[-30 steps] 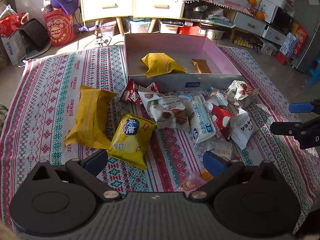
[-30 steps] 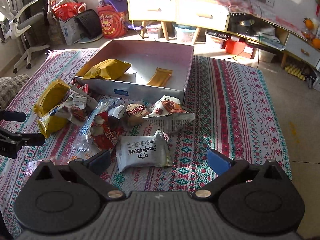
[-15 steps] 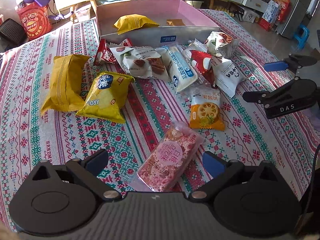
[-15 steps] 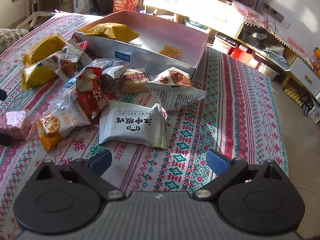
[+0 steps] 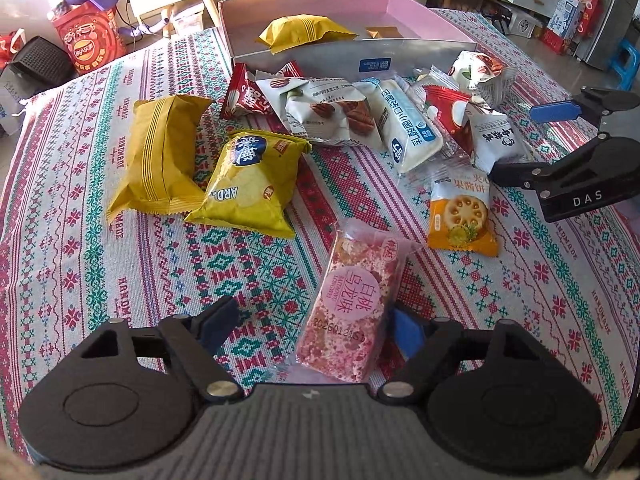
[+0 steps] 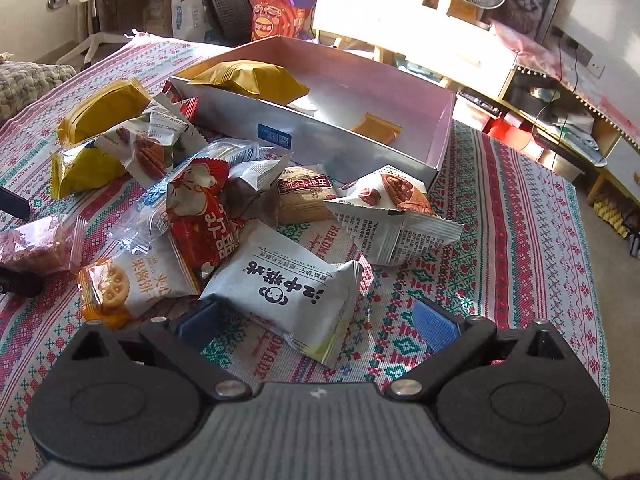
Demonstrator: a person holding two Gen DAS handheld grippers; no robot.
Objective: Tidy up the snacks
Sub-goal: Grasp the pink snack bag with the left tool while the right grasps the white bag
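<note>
**Pink snack bar sits right between the left tongs, lengthwise**

Pink snack bar lies on the patterned cloth, closest of the whole scatter to the left gripper. Its long axis runs away from that gripper toward the box, so the jaws straddle its narrow width. They're closing; the right pad looks to be at the wrapper's edge, the left pad clearly apart, so no grip yet. Over on the other side, the right gripper stands wide around a white packet lying crosswise, not touching as far as I can see. Hard to tell: the bar's near end is hidden behind the gripper body, and the pile overlaps a lot.
</note>
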